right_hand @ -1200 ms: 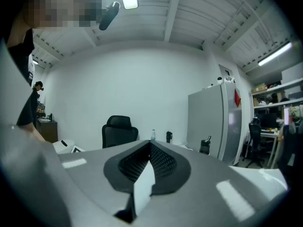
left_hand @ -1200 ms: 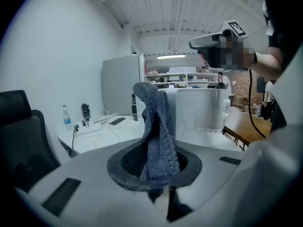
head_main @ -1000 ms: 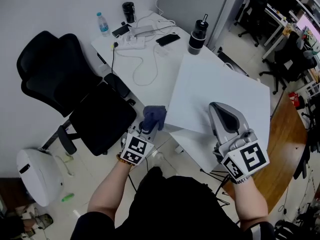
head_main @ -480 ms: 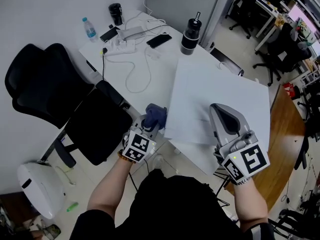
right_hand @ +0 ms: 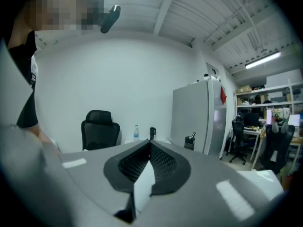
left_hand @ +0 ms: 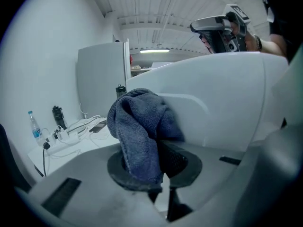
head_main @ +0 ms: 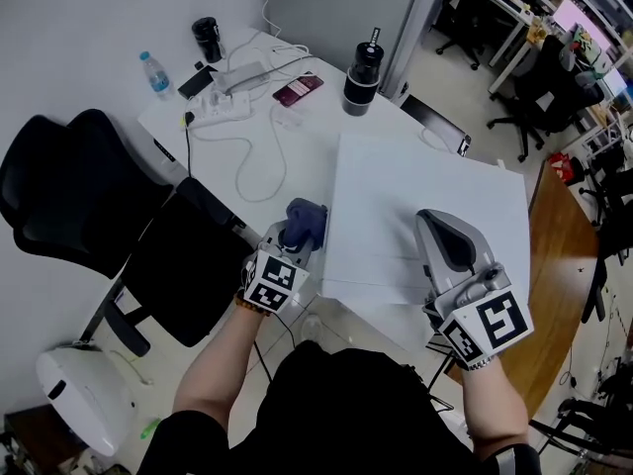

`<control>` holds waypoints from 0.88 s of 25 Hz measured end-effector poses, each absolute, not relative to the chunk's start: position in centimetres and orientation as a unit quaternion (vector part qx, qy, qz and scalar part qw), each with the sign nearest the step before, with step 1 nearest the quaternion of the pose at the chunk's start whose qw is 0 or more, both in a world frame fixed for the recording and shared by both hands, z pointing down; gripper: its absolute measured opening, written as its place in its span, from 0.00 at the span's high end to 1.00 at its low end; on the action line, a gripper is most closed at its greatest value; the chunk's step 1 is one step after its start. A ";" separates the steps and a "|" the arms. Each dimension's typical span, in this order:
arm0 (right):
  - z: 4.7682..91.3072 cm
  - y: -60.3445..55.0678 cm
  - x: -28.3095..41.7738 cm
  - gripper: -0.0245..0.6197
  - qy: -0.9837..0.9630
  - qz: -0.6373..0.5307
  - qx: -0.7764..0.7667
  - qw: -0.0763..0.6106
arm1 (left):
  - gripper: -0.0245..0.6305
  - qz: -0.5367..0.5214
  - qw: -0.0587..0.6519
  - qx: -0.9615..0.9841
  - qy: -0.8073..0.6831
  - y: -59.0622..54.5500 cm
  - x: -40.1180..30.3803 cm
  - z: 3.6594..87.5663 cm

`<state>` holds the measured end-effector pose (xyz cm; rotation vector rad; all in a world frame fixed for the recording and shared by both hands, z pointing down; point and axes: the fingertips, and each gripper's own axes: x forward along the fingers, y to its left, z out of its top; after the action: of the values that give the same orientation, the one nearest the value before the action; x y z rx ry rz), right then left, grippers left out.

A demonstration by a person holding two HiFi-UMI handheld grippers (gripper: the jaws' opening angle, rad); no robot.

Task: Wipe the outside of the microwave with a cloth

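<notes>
Cloth (head_main: 307, 221), blue and bunched, sits clamped in the left gripper (head_main: 297, 243) at the left wall of the white microwave (head_main: 425, 196), which stands at the near edge of the white table (head_main: 287, 156), as the head view shows. The right gripper (head_main: 433, 221) lies over the microwave's flat top, toward its near right corner, with its jaws clenched on nothing. At the table's far left corner there is a water bottle (head_main: 153, 72), a black cup (head_main: 207, 38), a power strip (head_main: 223, 102) with trailing cables and a phone (head_main: 298, 89); a black flask (head_main: 362, 67) stands near the far edge. A black office chair (head_main: 59, 196) is drawn up at the table's left edge. From the left gripper view, the cloth fills the gap between the jaws and hangs forward over the pads, close against the microwave's rounded white wall, with the right gripper visible above the microwave's top edge. From the right gripper view, the two dark pads meet at their tips and nothing is caught between them; beyond them are the chair, the bottle and a tall grey cabinet (right_hand: 199, 115).
</notes>
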<state>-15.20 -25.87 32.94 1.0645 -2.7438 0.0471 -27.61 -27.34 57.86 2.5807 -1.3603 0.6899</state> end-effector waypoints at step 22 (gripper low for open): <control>32.6 -28.4 -10.9 0.96 -0.904 0.024 0.419 0.078 | 0.88 0.258 0.086 0.846 -0.460 -35.6 -28.1 59.5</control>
<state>-10.88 -28.39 32.58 1.2559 -2.7074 0.0726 -28.12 -35.61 59.45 2.5201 -1.3701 0.7679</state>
